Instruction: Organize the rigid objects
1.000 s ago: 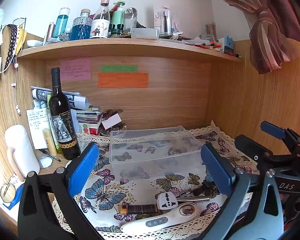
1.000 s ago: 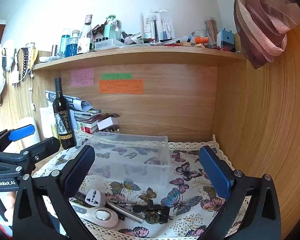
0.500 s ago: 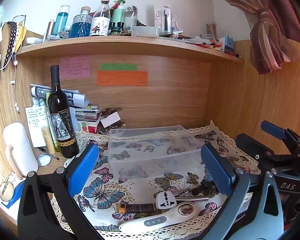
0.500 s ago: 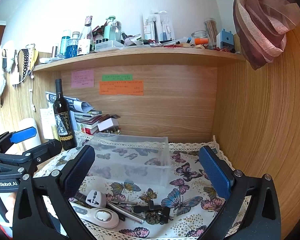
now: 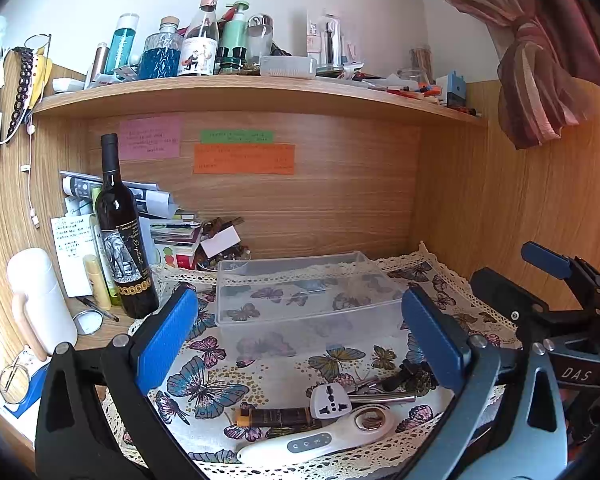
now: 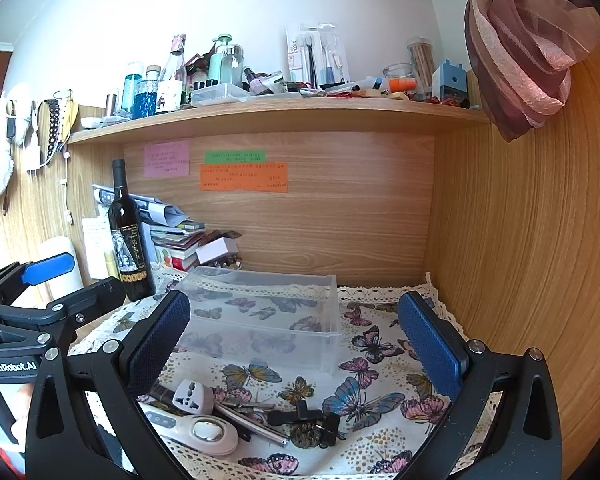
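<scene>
Both wrist views: low over butterfly cloth (image 5: 204, 384), facing alcove back wall. Left view from left, right from right. Shared: clear bin (image 6: 268, 312), wine bottle (image 5: 125, 236).

In the middle of your view sits the clear plastic bin (image 5: 300, 300), upright and open-topped. Below it, low in the frame, lie the white travel adapter (image 5: 331, 399), the white handheld device (image 5: 320, 438) with grey buttons, a brown tube (image 5: 278, 416) and a black clip (image 6: 304, 420), clustered together.
</scene>
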`<action>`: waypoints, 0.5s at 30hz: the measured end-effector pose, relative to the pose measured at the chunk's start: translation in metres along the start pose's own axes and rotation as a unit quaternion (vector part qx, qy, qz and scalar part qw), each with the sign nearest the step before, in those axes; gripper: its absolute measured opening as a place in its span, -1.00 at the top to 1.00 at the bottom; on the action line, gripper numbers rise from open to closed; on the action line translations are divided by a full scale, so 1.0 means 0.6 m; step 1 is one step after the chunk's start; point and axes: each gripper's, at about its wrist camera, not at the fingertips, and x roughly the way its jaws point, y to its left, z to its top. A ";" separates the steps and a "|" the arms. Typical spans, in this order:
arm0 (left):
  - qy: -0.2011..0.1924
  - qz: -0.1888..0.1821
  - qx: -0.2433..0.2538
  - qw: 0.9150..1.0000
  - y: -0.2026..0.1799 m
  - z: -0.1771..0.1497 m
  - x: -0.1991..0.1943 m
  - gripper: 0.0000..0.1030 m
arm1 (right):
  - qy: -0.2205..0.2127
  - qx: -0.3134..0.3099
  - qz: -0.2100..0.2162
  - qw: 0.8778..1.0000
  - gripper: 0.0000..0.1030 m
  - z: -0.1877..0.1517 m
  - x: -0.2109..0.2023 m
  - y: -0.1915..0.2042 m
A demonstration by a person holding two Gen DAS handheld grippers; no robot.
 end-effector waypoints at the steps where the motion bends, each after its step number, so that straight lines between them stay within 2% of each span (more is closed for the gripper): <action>1: 0.000 0.000 0.000 1.000 0.000 0.000 0.000 -1.00 | -0.001 0.000 0.000 1.000 -1.00 0.000 -0.001 0.000; 15: 0.001 -0.001 -0.001 1.000 -0.001 0.001 -0.001 -1.00 | -0.004 -0.002 -0.001 1.000 -1.00 0.001 -0.003 0.001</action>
